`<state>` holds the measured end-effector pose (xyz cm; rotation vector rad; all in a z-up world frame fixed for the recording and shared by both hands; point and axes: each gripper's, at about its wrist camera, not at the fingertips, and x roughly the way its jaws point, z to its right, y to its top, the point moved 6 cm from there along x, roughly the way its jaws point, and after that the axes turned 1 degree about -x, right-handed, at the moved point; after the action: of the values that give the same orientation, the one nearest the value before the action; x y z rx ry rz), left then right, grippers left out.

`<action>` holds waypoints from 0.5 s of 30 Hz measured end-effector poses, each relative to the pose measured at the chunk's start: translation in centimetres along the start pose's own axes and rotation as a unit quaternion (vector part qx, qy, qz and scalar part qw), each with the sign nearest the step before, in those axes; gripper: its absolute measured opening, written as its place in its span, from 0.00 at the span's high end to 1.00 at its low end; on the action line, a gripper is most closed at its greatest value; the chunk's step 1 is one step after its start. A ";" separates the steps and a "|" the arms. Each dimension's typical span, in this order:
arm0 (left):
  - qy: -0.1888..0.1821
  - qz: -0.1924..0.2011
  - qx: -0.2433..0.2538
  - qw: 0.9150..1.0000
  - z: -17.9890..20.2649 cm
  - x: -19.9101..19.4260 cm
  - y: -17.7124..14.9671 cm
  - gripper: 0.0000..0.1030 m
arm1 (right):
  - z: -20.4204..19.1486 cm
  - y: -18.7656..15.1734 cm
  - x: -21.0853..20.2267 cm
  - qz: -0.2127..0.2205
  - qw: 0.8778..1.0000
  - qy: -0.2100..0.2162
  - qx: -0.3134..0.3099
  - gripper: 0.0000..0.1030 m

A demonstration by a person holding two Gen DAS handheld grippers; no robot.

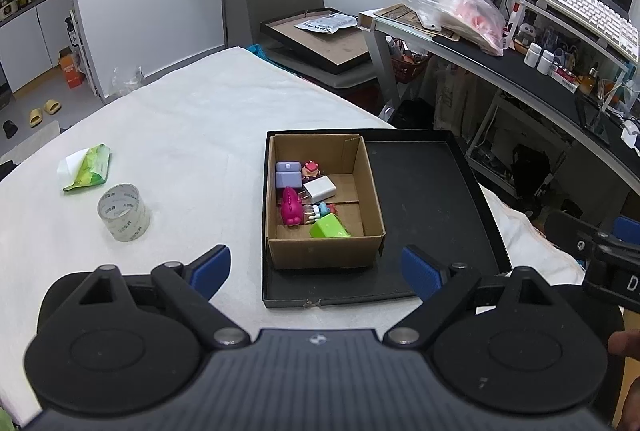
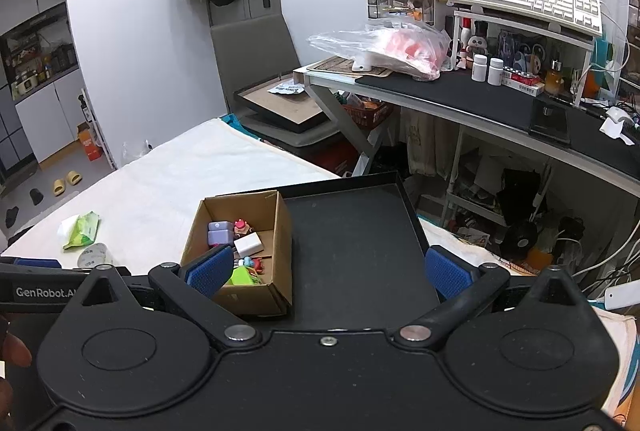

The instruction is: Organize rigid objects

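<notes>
An open cardboard box point(image 1: 362, 187) stands in the left half of a shallow black tray point(image 1: 432, 199) on the white-covered table. In the box lie small toys: a purple block point(image 1: 288, 173), a white block point(image 1: 319, 189), a magenta figure point(image 1: 292, 209) and a green block point(image 1: 329, 227). My left gripper point(image 1: 316, 273) is open and empty, just in front of the box. My right gripper point(image 2: 326, 271) is open and empty above the tray point(image 2: 352, 231), with its left finger over the box point(image 2: 280, 231).
A roll of clear tape point(image 1: 123, 213) and a green wipes pack point(image 1: 90, 167) lie on the table to the left. A cluttered desk point(image 2: 460, 91) with a keyboard stands to the right. A grey chair point(image 2: 256, 71) with a frame on it stands behind the table.
</notes>
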<state>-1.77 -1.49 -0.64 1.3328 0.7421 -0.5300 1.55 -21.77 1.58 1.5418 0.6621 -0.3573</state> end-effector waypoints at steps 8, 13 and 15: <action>0.000 0.000 0.001 1.000 0.0 0.0 0.0 0.11 | -0.2 -0.1 0.1 -0.003 1.000 -0.003 -0.005 0.00; -0.001 -0.001 0.001 1.000 0.2 0.0 0.0 0.11 | -0.2 -0.1 0.1 -0.004 1.000 -0.002 -0.004 0.00; -0.002 -0.001 0.002 1.000 0.2 0.0 0.0 0.11 | -0.2 -0.1 0.1 -0.004 1.000 -0.003 -0.004 0.00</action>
<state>-1.75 -1.66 -0.58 1.3344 0.7400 -0.5348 1.50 -21.57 1.47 1.5304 0.6640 -0.3637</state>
